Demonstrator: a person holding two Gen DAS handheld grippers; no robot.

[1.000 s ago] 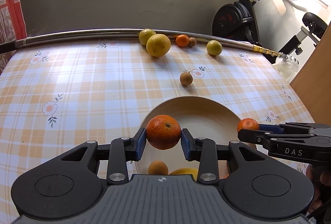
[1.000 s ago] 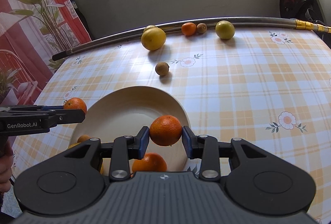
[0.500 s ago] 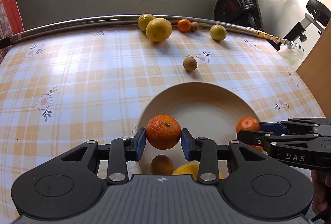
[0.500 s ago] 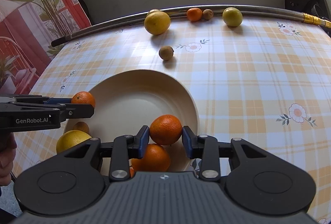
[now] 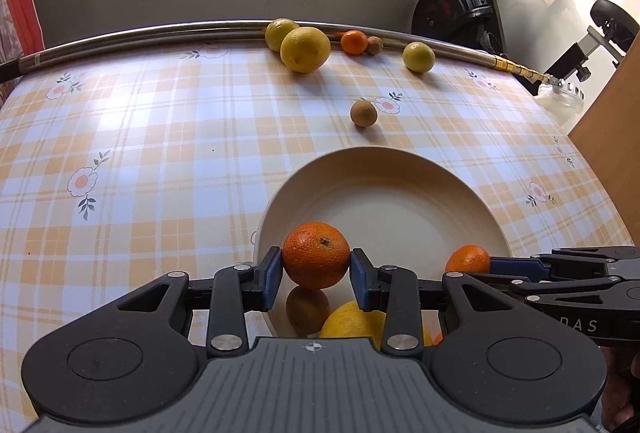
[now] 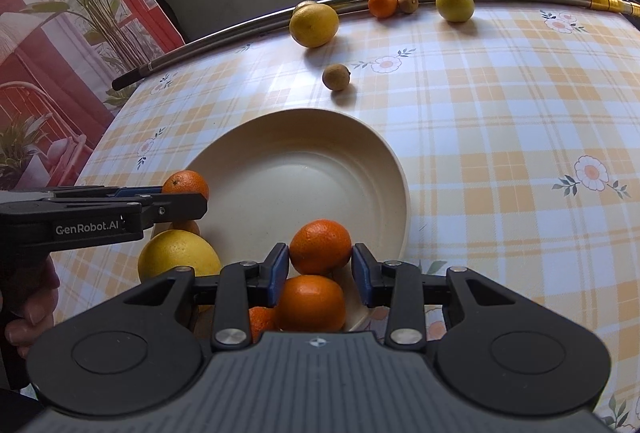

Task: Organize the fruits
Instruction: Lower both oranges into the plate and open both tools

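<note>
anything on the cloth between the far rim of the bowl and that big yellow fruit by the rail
One small brown fruit sits between the bowl and the big yellow fruit; otherwise bare tablecloth. Both wrist views show it.

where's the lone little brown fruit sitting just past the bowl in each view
Left wrist view: the small brown fruit lies upper centre, slightly right, on the checked cloth just beyond the bowl's far rim.
Right wrist view: the same fruit lies upper centre, again just past the bowl's far rim.
Shared landmark: the big yellow citrus near the metal rail, behind and left of it in both.
</note>
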